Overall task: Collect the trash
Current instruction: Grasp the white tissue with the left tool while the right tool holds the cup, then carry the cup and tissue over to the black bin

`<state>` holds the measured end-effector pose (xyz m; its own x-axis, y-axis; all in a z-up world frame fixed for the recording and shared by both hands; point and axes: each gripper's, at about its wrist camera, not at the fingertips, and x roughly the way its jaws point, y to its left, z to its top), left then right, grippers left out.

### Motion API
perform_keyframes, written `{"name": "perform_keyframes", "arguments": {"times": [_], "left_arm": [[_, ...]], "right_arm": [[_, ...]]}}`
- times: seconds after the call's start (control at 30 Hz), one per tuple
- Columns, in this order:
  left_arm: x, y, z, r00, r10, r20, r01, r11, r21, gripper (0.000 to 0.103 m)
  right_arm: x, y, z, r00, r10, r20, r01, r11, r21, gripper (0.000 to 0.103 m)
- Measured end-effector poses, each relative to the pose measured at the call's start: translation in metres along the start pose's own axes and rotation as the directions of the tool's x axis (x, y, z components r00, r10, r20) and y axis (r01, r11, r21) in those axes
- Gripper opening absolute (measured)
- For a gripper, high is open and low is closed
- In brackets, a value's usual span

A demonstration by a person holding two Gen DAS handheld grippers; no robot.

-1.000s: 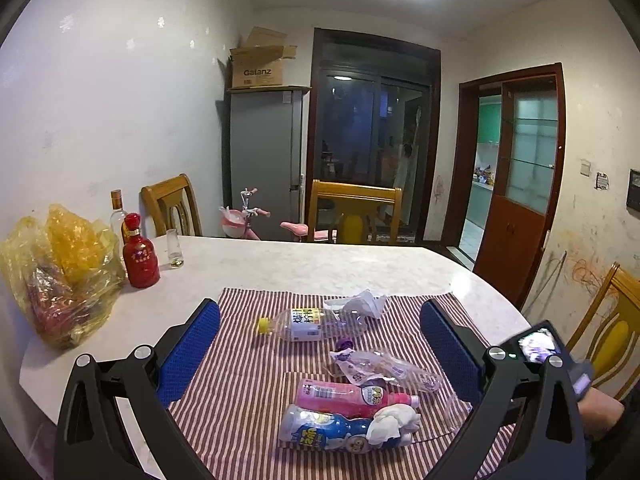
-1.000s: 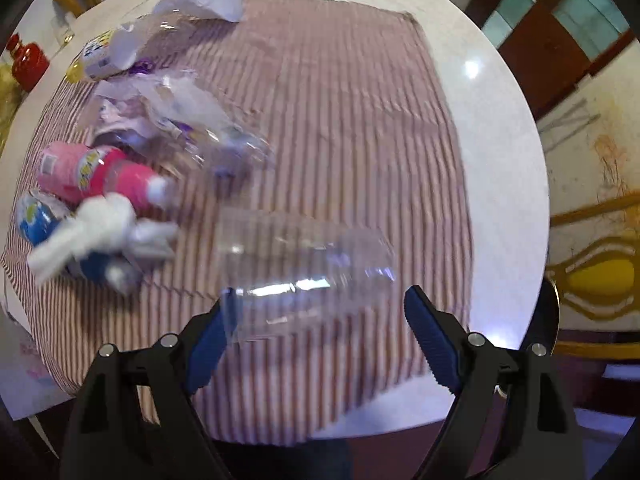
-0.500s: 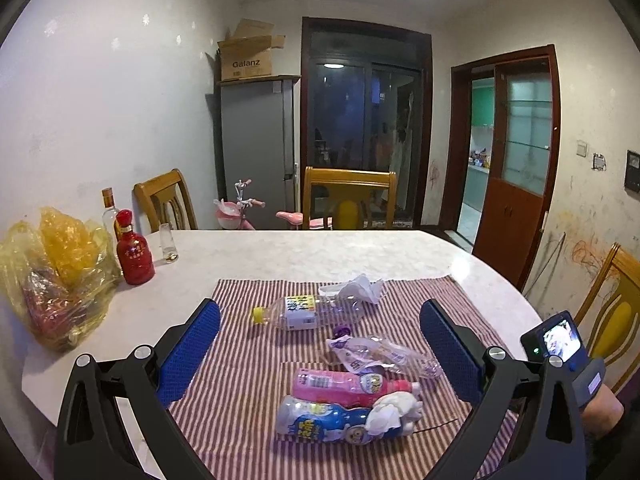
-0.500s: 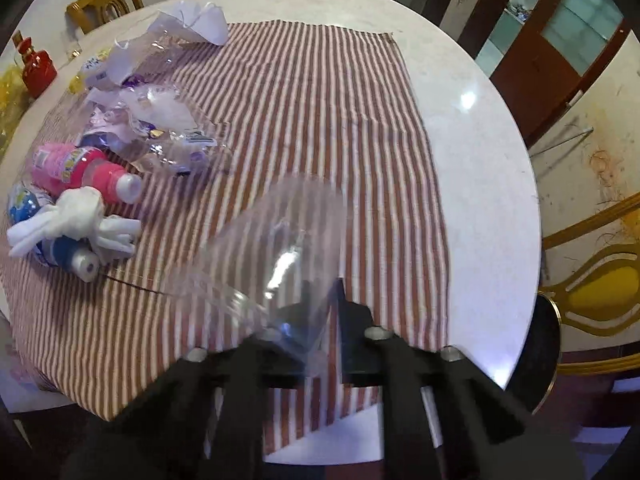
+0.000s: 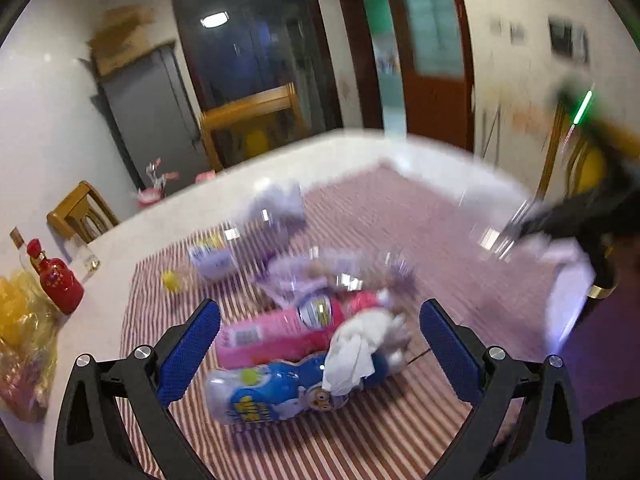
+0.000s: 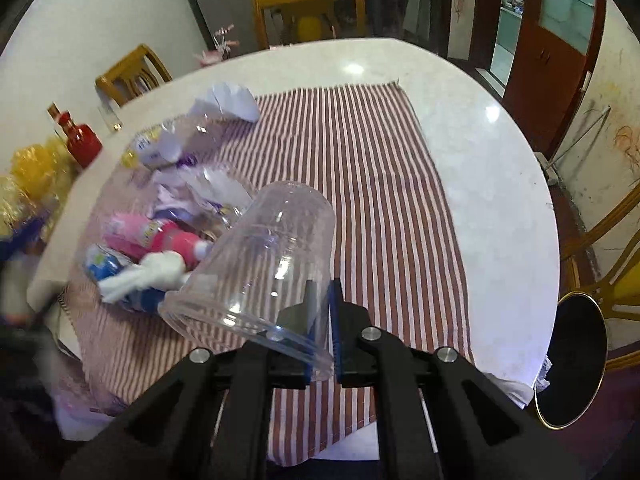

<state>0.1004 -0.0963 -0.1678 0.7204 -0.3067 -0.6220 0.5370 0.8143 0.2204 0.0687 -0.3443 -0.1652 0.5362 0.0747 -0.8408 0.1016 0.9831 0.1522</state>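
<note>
My right gripper [image 6: 322,320] is shut on the rim of a clear plastic cup [image 6: 264,268] and holds it tilted above the striped cloth [image 6: 380,200]. My left gripper [image 5: 320,344] is open and empty, low over a blue bottle [image 5: 276,392] with a white tissue [image 5: 356,348] on it and a pink bottle [image 5: 280,328]. Behind them lie a crumpled clear bottle [image 5: 340,272] and a yellow-capped bottle [image 5: 208,260]. The same trash shows at the left of the right wrist view, with the pink bottle [image 6: 160,236] and blue bottle [image 6: 104,264]. The left wrist view is blurred.
A round white table [image 6: 500,200] carries the cloth. A red bottle [image 5: 56,280], a small glass [image 5: 86,256] and a yellow bag [image 5: 20,340] stand at its left. Wooden chairs [image 6: 308,12] surround it. A round black bin [image 6: 572,356] stands by the table's right edge.
My right gripper has lifted the cup higher and tilted it. My left gripper has dropped and moved closer to the blue and pink bottles, staying open.
</note>
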Motion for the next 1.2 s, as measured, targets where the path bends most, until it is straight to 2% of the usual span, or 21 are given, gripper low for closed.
{"name": "perform_keyframes", "arguments": {"times": [0.13,0.17,0.2,0.23,0.27,0.3,0.33,0.37,0.47,0.53,0.83,1.07,1.2], "left_arm": [[0.055,-0.015,-0.006,0.987,0.076,-0.144,-0.07,0.996,0.049,0.096],[0.063,-0.014,-0.006,0.982,0.077,-0.174,-0.07,0.997,0.044,0.091],[0.07,-0.014,-0.007,0.978,0.057,-0.203,-0.052,0.998,0.03,0.08],[0.078,-0.012,-0.007,0.973,0.001,-0.231,-0.002,1.0,-0.002,0.075],[0.084,-0.01,-0.008,0.965,-0.043,-0.257,0.035,0.999,-0.037,0.063],[0.086,-0.01,-0.009,0.962,-0.057,-0.269,0.045,0.998,-0.049,0.045],[0.09,-0.009,-0.01,0.957,-0.065,-0.282,0.051,0.997,-0.059,0.037],[0.092,-0.011,-0.011,0.955,-0.072,-0.287,0.054,0.996,-0.068,0.022],[0.089,-0.004,-0.01,0.952,-0.124,-0.28,0.086,0.986,-0.144,0.013],[0.077,0.003,-0.007,0.959,-0.158,-0.234,0.112,0.974,-0.195,0.013],[0.02,0.029,0.024,0.989,-0.129,-0.074,0.109,0.966,-0.233,0.013],[-0.006,0.013,0.051,0.988,-0.156,-0.001,0.153,0.971,-0.185,0.013],[-0.013,-0.011,0.069,0.979,-0.198,0.036,0.202,0.969,-0.141,0.013]], "right_arm": [[-0.013,-0.006,0.002,0.999,0.009,0.031,-0.01,1.0,0.022,0.008],[-0.014,-0.008,0.002,0.999,0.01,0.035,-0.011,1.0,0.027,0.008],[-0.015,-0.01,0.001,0.999,0.011,0.037,-0.012,0.999,0.031,0.008],[-0.016,-0.013,0.002,0.999,0.011,0.04,-0.013,0.999,0.039,0.009],[-0.017,-0.015,0.0,0.999,0.012,0.041,-0.014,0.999,0.044,0.009],[-0.018,-0.017,-0.001,0.999,0.012,0.042,-0.014,0.999,0.048,0.009],[-0.018,-0.018,-0.001,0.999,0.011,0.044,-0.013,0.999,0.053,0.009],[-0.018,-0.02,-0.001,0.999,0.012,0.046,-0.015,0.998,0.058,0.009],[-0.019,-0.024,0.0,0.999,0.012,0.051,-0.015,0.998,0.067,0.01],[-0.019,-0.025,-0.001,0.999,0.012,0.053,-0.016,0.997,0.071,0.01],[-0.016,-0.026,0.002,0.997,0.039,0.061,-0.043,0.996,0.074,0.009],[-0.025,-0.027,0.006,0.994,0.07,0.083,-0.076,0.994,0.077,0.005],[-0.047,-0.061,0.002,0.99,0.053,0.132,-0.072,0.988,0.14,0.005]]}}
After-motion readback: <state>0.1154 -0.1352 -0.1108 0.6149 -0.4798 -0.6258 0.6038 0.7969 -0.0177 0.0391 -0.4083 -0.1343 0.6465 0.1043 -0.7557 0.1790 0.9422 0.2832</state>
